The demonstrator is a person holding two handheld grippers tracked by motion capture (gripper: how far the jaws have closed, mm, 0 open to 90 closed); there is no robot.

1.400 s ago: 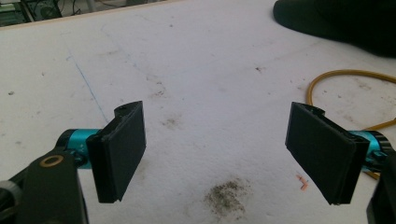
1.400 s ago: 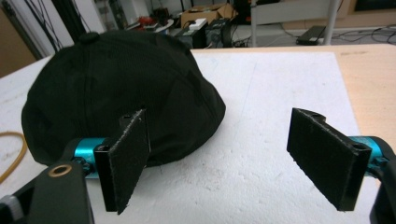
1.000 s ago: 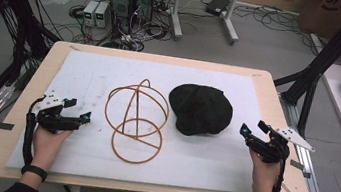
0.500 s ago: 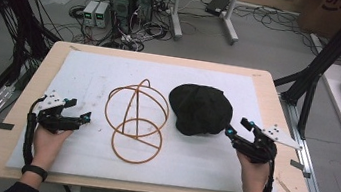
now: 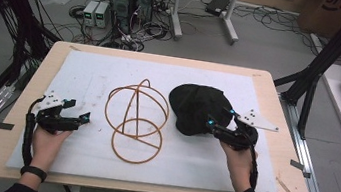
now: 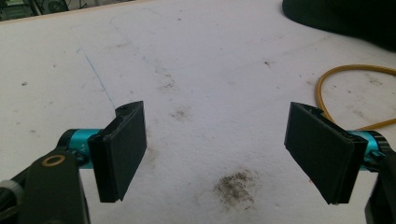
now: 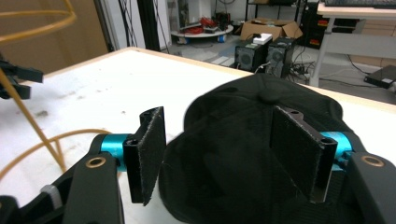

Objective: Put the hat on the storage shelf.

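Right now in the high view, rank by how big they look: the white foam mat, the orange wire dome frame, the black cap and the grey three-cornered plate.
1. White foam mat, by far the largest.
2. Orange wire dome frame.
3. Black cap, somewhat smaller in spread.
4. Grey three-cornered plate on the right gripper, smallest.

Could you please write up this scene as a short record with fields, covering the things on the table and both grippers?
surface: white foam sheet on a wooden table
cap: black fabric cap, right of centre
frame: orange wire dome frame, centre, standing beside the cap
right gripper: at the cap's near edge, jaws have just been closing, cap between them, pads not pressing yet
left gripper: resting at the left, jaws wide apart, nothing between them
likely next move: right gripper grips the cap
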